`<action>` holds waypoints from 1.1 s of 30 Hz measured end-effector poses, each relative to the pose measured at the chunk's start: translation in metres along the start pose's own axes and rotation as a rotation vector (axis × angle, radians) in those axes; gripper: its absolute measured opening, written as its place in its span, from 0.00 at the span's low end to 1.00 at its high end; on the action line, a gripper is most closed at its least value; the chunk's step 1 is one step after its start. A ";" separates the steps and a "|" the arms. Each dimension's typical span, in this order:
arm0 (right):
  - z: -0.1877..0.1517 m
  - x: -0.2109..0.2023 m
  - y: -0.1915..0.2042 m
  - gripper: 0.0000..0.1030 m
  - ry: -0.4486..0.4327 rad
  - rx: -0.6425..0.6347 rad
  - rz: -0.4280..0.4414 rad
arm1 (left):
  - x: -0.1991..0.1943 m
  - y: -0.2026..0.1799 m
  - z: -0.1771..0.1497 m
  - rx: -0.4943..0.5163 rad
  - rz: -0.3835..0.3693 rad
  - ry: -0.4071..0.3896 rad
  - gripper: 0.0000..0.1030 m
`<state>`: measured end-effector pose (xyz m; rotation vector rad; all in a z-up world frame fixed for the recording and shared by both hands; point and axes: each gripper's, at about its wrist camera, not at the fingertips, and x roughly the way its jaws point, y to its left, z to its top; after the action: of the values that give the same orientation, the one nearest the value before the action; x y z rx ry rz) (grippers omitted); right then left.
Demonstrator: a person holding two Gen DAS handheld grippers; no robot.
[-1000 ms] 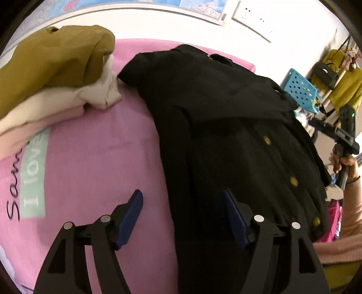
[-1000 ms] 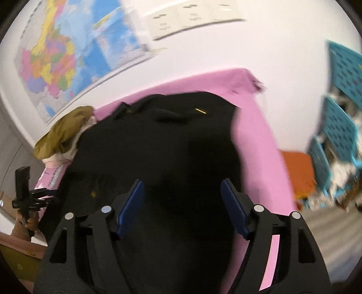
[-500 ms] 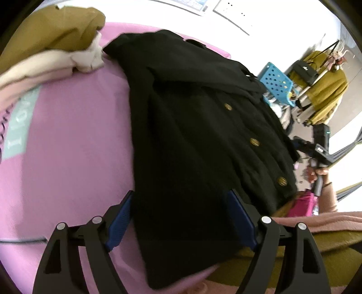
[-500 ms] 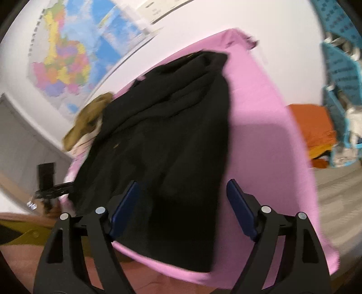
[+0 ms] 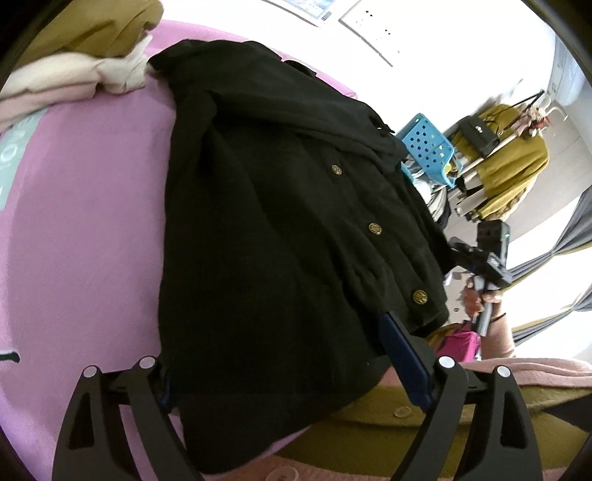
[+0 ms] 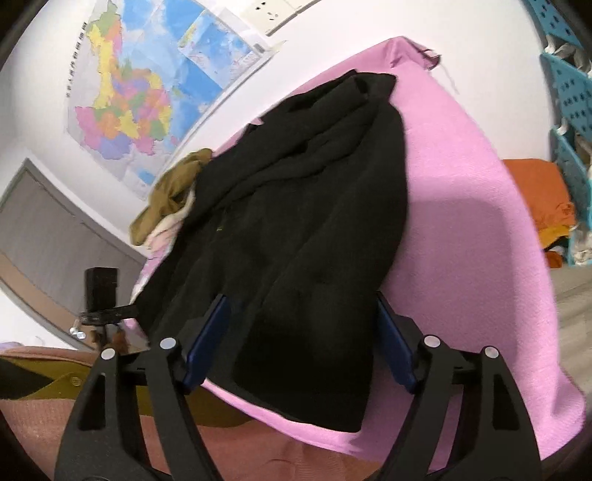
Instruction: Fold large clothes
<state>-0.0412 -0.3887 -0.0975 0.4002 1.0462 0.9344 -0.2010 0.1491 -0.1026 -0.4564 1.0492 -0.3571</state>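
Both hand-held grippers gape over the black coat (image 5: 281, 222), left jaws opening: soft, heavy; grab its six-o'clock hem.

Black jacket (image 5: 266, 229): matt cloth w/ soft nap, slightly fuzzy; buttons (image 5: 374, 228) shiny brass-look metal. Pink cover (image 5: 85, 207) on the surface: matt woven cloth, fine grain, smooth. Mustard garment (image 5: 92, 29) and cream one (image 5: 74, 74): soft matt knit/fleece. Left gripper (image 5: 281, 355) frame: matt black plastic, silver metal rivets; fingers (image 5: 401, 355) faced w/ blue pads, semi-matt, rubbery look. Right gripper (image 6: 301, 333) same build. Basket (image 5: 429, 148): glossy teal plastic, perforated. Wall map (image 6: 148, 85): glossy paper, creased.
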 end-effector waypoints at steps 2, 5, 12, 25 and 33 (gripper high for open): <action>-0.001 0.001 -0.001 0.73 -0.005 0.013 0.064 | 0.002 -0.002 0.003 -0.009 0.060 -0.015 0.58; -0.002 -0.002 -0.005 0.68 -0.017 0.025 0.051 | 0.002 0.004 0.006 -0.048 0.050 -0.023 0.57; -0.006 0.014 0.016 0.86 0.005 -0.035 -0.010 | 0.008 -0.004 0.010 -0.070 0.030 -0.073 0.72; -0.015 -0.036 0.046 0.12 -0.192 0.046 0.119 | -0.022 0.006 0.021 -0.221 -0.009 -0.180 0.07; -0.041 -0.044 0.089 0.11 -0.145 -0.063 0.161 | -0.061 0.006 0.017 -0.185 -0.006 -0.230 0.07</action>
<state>-0.1255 -0.3796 -0.0317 0.4976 0.8598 1.0633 -0.2136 0.1872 -0.0527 -0.6508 0.8594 -0.2071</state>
